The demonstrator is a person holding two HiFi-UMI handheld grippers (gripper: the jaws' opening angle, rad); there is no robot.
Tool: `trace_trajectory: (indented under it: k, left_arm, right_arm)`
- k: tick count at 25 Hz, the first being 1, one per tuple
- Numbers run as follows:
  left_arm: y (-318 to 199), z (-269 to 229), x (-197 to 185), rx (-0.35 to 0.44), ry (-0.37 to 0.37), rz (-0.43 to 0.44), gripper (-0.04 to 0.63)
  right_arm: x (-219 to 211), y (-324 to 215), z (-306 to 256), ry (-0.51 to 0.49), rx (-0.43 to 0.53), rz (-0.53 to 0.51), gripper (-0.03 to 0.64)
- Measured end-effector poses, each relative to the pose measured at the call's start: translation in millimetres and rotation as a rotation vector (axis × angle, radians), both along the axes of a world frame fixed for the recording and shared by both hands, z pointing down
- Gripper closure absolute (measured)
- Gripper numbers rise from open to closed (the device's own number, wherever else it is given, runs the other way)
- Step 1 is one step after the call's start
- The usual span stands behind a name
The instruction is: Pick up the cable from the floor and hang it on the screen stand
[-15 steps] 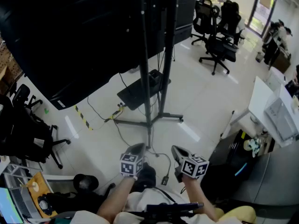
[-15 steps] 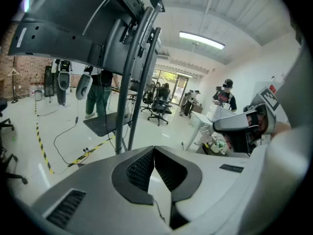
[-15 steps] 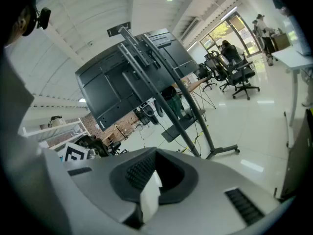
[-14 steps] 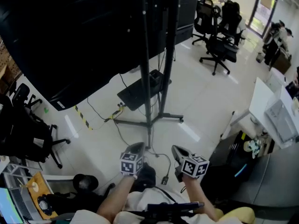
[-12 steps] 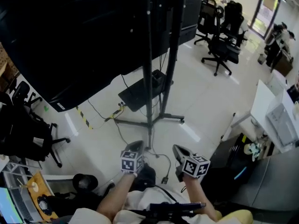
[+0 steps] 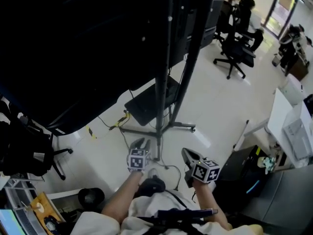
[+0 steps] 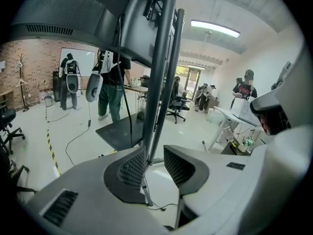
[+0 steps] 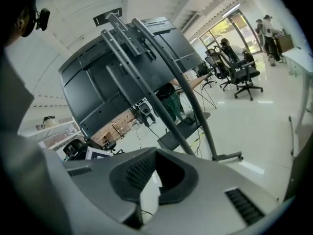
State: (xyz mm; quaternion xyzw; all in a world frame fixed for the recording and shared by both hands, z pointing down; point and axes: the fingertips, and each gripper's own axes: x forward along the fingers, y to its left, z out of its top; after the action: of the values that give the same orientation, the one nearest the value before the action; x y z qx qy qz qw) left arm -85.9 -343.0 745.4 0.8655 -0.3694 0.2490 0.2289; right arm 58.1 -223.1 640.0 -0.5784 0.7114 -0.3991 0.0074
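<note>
Grippers both sit low in the head view, held out over the glossy white tiled floor (image 6: 220, 106). The left gripper (image 6: 141, 143) (image 7: 155, 153) is at lower centre, its tongs spread with nothing pinched; in its own view the pole shows through the gap beyond them. The right gripper (image 6: 187, 153) (image 8: 156, 152) is just to its right, tongs pressed together at the tips and empty. The thin black cable (image 6: 168, 167) (image 7: 159, 208) lies on the floor at lower centre, between the two grippers in the head view, touched by neither. The tall black metal screen stand (image 6: 159, 106) (image 7: 156, 82) (image 8: 146, 91) rises mid-frame, and the large black screen (image 6: 73, 48) fills the upper left. Black office chairs (image 6: 234, 43) stand at upper right.
</note>
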Motion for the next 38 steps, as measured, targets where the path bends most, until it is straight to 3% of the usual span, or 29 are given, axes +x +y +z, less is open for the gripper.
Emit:
trace_trajectory:
  k: [3, 8, 16, 22, 31, 38]
  left_arm:
    - [-26, 22, 1, -0.016, -0.032, 0.003, 0.463]
    - [-58, 63, 13, -0.113, -0.059, 0.031, 0.463]
    - [-116, 102, 33, -0.117, -0.104, 0.007, 0.463]
    - [-128, 130, 39, -0.163, -0.143, 0.014, 0.446]
    - [-149, 157, 48, -0.128, -0.173, 0.063, 0.451]
    - [-148, 172, 53, -0.124, -0.211, 0.098, 0.527]
  right_arm:
    - [-5, -27, 0, 0.002, -0.002, -0.007, 0.611]
    - [-7, -56, 9, -0.005, -0.017, -0.001, 0.611]
    - [5, -81, 27, -0.019, -0.022, 0.035, 0.611]
    - [22, -82, 38, -0.026, -0.042, 0.084, 0.611]
    - [39, -67, 65, -0.033, -0.102, 0.147, 0.611]
    - [51, -60, 58, -0.003, -0.096, 0.172, 0.611]
